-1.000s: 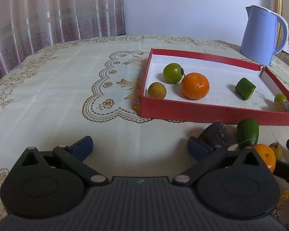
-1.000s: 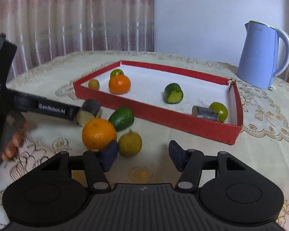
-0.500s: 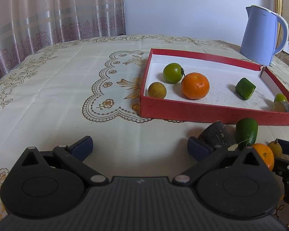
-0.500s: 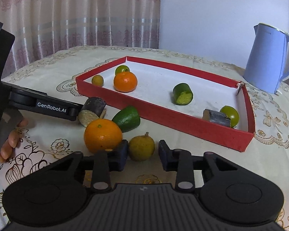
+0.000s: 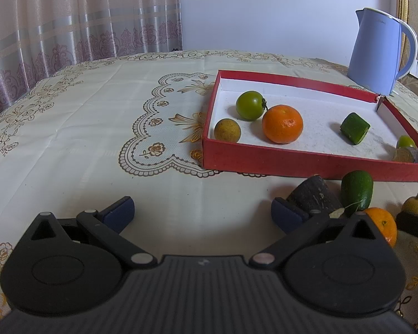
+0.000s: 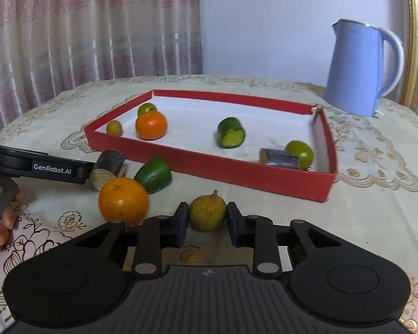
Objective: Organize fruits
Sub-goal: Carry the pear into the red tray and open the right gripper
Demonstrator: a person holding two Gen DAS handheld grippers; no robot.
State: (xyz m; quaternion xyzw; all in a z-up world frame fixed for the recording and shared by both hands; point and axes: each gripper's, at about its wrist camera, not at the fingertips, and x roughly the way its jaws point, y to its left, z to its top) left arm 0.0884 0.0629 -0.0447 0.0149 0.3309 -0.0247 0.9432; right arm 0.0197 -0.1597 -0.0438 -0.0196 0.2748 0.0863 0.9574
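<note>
Yellow-brown fruit [image 6: 207, 213], lower centre of right-wrist view: clamped between pads of right gripper [image 6: 206, 224]. Left gripper [image 5: 202, 213]: jaws wide apart, holding nothing, bottom of left-wrist view.

Two oranges are counted: one [image 6: 151, 125] in the tray [image 6: 214, 164], one [image 6: 123, 201] outside it. Two round green fruits [image 6: 146, 108] [image 6: 299, 150] are seen in the tray. Two cut green pieces are counted, one [image 6: 231, 133] inside, one [image 6: 154, 174] outside. Two dark stubs are found, one [image 6: 278, 157] inside, one [image 6: 107, 165] outside. Two small yellow-brown fruits [image 6: 114, 128] [image 6: 207, 213] are present. One kettle [image 6: 359, 68] is counted, and one tray.
</note>
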